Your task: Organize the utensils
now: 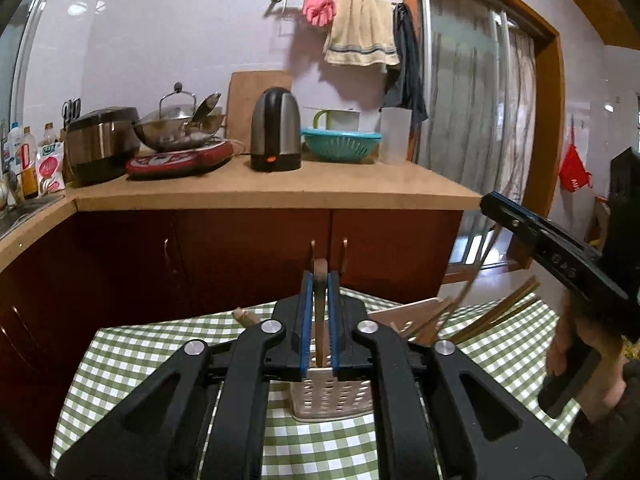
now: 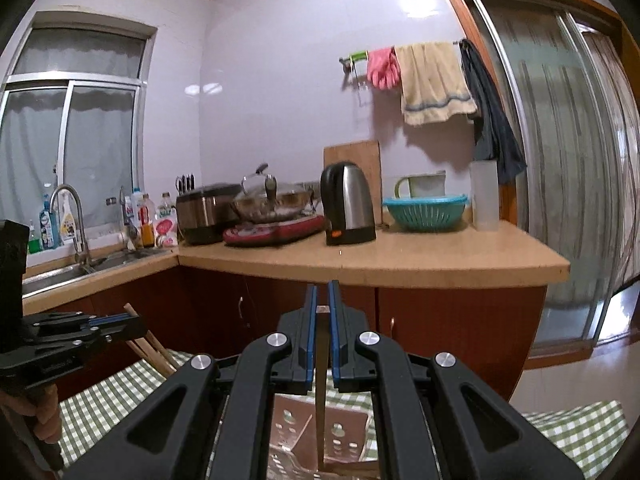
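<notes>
- Your left tongs are clamping a wooden utensil, holding it upright right over the white perforated holder.
- That holder is sitting on the green checkered surface.
- Your right tongs are pinching a thin dark stick-like utensil, and it's hanging down into a brown perforated holder.
- More chopsticks are leaning out of the brown holder, seen from the left wrist camera.
- Kettle is sitting back on the kitchen counter.

Hidden utensil ends

The wooden handle's lower end sinks into the holder; the chopstick's tip seems lost below the edge.
</notes>
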